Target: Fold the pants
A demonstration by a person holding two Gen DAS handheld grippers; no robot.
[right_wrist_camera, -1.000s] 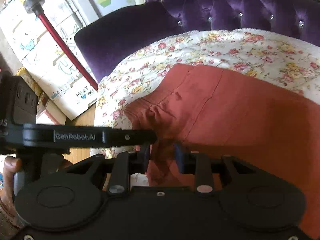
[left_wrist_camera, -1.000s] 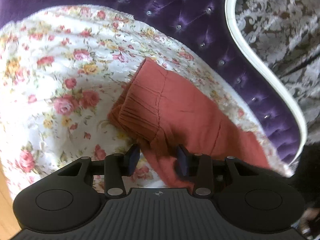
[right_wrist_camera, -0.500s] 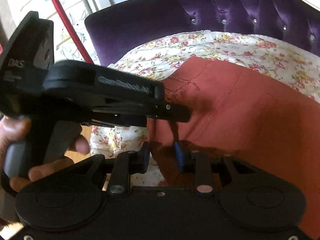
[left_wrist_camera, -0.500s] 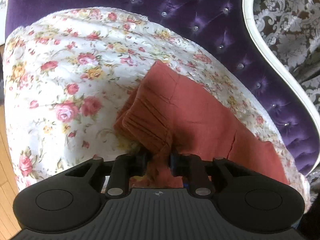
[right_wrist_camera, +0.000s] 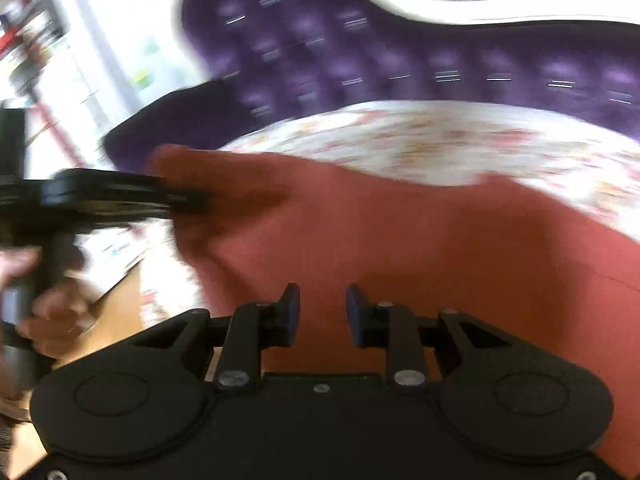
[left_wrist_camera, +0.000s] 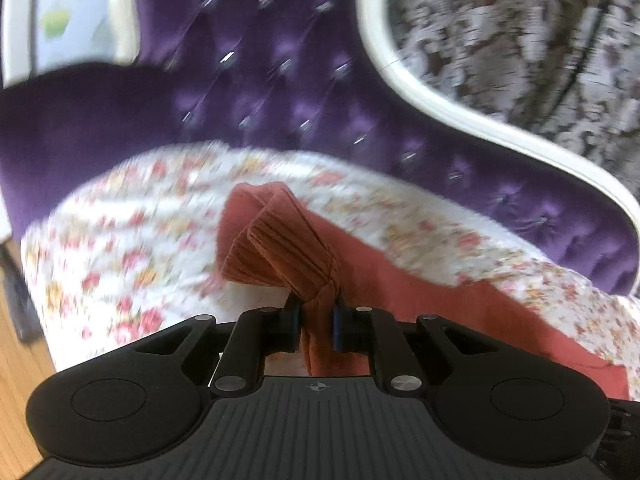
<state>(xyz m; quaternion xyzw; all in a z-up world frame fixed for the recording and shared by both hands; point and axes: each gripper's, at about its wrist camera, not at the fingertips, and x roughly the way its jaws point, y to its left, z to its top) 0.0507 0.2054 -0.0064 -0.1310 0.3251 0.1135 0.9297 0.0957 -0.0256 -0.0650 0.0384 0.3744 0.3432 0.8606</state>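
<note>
Gripping a bunched, ribbed edge of the rust-red pants (left_wrist_camera: 280, 248), our left gripper (left_wrist_camera: 316, 322) has its jaws closing, pads pressed on the cloth from both sides, and the fabric rises from the seat in a gathered fold toward the fingers. We see the rest of the pants spread across a floral cover (left_wrist_camera: 120, 248) that drapes the seat of a purple tufted sofa (left_wrist_camera: 280, 80), its curved back edged in white trim (left_wrist_camera: 440, 100). Patterned wallpaper (left_wrist_camera: 520, 40) fills the wall behind.

From the right wrist view, our right gripper (right_wrist_camera: 323, 312) hangs just over a broad flat stretch of the pants (right_wrist_camera: 400, 240). Its jaws stand apart and are closing; we cannot tell through the blur whether the cloth beneath lies between the pads or only below them, and nothing shows them pressing on it. At the left of that view the left gripper (right_wrist_camera: 200, 200) reaches into the pants' raised edge, its handle held in a hand (right_wrist_camera: 52, 312). Wooden floor (right_wrist_camera: 116, 312) shows beneath the hand.
</note>
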